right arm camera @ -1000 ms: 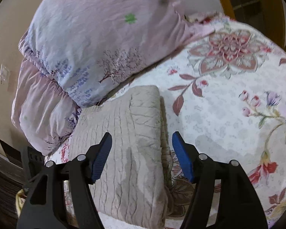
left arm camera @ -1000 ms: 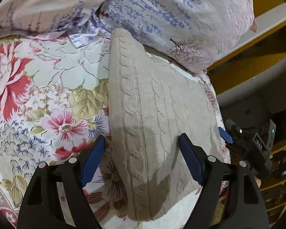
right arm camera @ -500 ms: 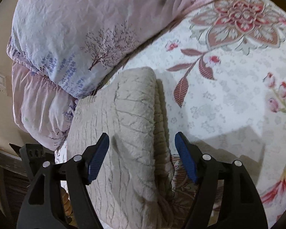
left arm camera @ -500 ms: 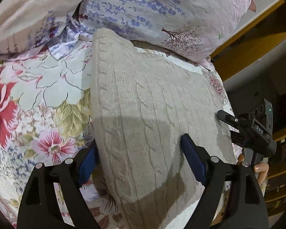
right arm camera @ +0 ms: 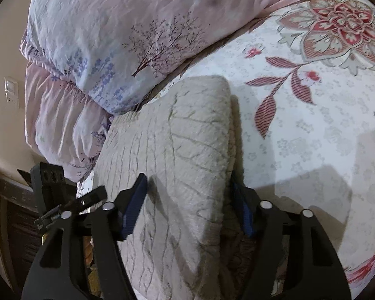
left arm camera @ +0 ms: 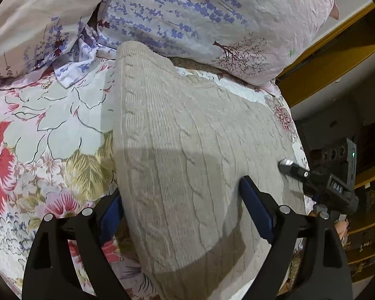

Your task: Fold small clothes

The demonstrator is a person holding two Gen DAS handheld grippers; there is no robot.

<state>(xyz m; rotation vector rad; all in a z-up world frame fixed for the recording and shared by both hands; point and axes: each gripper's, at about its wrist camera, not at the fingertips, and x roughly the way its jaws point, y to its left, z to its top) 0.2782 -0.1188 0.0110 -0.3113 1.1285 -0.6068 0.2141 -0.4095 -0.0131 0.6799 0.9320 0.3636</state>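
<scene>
A beige cable-knit sweater [left arm camera: 187, 150] lies folded on the floral bedspread [left arm camera: 50, 125]; it also shows in the right wrist view [right arm camera: 177, 150]. My left gripper [left arm camera: 182, 212] is open, its jaws straddling the sweater's near folded edge, the left finger below the edge and the right one on top. My right gripper [right arm camera: 190, 207] is open and straddles the sweater's other side the same way. The right gripper's body shows at the right in the left wrist view [left arm camera: 332, 182], and the left gripper's body shows at the lower left in the right wrist view [right arm camera: 62, 200].
Two pink and lavender printed pillows [left arm camera: 200, 20] lie right behind the sweater, also seen in the right wrist view [right arm camera: 127, 32]. A yellow wooden bed frame [left arm camera: 325, 50] and dark shelves lie past the bed's edge. Open bedspread [right arm camera: 312, 125] lies right of the sweater.
Both grippers have moved forward and down onto the sweater, so their open jaws now straddle its edges. The sweater has stayed in place.
</scene>
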